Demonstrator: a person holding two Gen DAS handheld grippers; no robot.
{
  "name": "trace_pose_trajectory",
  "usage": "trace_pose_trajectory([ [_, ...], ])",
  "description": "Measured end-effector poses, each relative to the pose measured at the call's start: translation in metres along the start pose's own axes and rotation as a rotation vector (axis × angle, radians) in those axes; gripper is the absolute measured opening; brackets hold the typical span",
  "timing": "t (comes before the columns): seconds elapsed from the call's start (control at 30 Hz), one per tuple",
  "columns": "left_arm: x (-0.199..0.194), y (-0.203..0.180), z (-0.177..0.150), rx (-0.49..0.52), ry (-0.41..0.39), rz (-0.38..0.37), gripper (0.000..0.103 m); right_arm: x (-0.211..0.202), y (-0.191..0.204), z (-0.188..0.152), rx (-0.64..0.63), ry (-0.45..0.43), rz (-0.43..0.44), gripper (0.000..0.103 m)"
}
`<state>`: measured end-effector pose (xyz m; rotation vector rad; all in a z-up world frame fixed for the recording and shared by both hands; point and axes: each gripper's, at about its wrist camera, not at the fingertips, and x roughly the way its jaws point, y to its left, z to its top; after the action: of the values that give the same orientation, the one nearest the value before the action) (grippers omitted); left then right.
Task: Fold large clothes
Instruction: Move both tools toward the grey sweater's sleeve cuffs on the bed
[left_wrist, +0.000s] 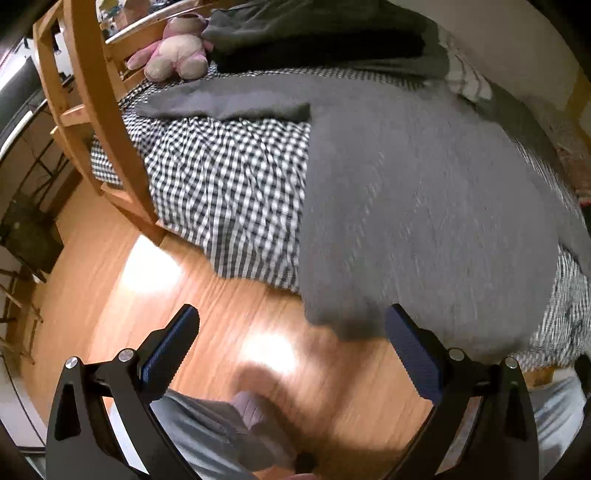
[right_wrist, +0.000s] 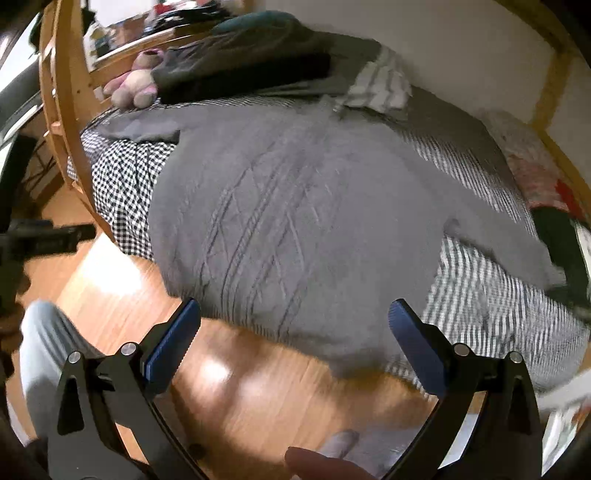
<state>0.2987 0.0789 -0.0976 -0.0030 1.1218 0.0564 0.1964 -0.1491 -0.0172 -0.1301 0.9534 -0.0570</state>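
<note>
A large grey knitted sweater (left_wrist: 424, 206) lies spread flat on a bed with a black-and-white checked cover (left_wrist: 229, 192). One sleeve (left_wrist: 225, 103) stretches out to the left. Its hem hangs over the bed's near edge. In the right wrist view the sweater (right_wrist: 295, 221) shows a cable pattern down its front. My left gripper (left_wrist: 291, 325) is open and empty, above the floor just before the hem's left corner. My right gripper (right_wrist: 295, 317) is open and empty, just before the hem.
A wooden ladder and bed frame (left_wrist: 96, 122) stand at the left. A pink plush toy (left_wrist: 173, 55) and dark folded clothes (left_wrist: 317, 37) lie at the bed's far end. A wooden floor (left_wrist: 147, 295) lies below. The person's legs (left_wrist: 207, 435) are near the grippers.
</note>
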Motion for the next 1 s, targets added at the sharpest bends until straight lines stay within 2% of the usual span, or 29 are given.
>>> trace_pose_trajectory([
  [0.2,0.039,0.038,0.044,-0.233,0.007,-0.164,0.099,0.044,0.017,0.035,-0.055,0.004,0.069,0.100],
  [0.33,0.072,0.059,0.077,-0.278,-0.034,-0.177,0.099,0.078,0.040,0.054,-0.106,-0.011,0.115,0.100],
  [0.43,0.114,0.079,0.108,-0.305,-0.025,-0.204,0.099,0.109,0.065,0.069,-0.164,-0.034,0.135,0.100],
  [0.53,0.157,0.100,0.141,-0.331,-0.014,-0.213,0.099,0.138,0.103,0.084,-0.299,-0.095,0.077,0.100],
  [0.6,0.174,0.113,0.161,-0.342,-0.019,-0.171,0.099,0.151,0.126,0.094,-0.397,-0.148,0.034,0.100],
  [0.7,0.189,0.137,0.188,-0.366,-0.041,-0.131,0.099,0.168,0.162,0.112,-0.526,-0.214,0.003,0.100],
  [0.77,0.194,0.156,0.203,-0.428,-0.065,-0.119,0.099,0.175,0.183,0.127,-0.575,-0.272,-0.014,0.100],
  [0.83,0.204,0.176,0.216,-0.534,-0.048,-0.190,0.099,0.182,0.199,0.141,-0.606,-0.308,-0.010,0.100],
  [0.93,0.212,0.189,0.232,-0.647,0.018,-0.206,0.099,0.198,0.218,0.164,-0.634,-0.331,0.008,0.100],
  [0.97,0.207,0.189,0.236,-0.667,0.012,-0.222,0.099,0.202,0.223,0.170,-0.640,-0.342,0.012,0.100],
  [1.0,0.198,0.188,0.241,-0.659,-0.041,-0.255,0.099,0.207,0.229,0.177,-0.643,-0.354,0.018,0.100],
])
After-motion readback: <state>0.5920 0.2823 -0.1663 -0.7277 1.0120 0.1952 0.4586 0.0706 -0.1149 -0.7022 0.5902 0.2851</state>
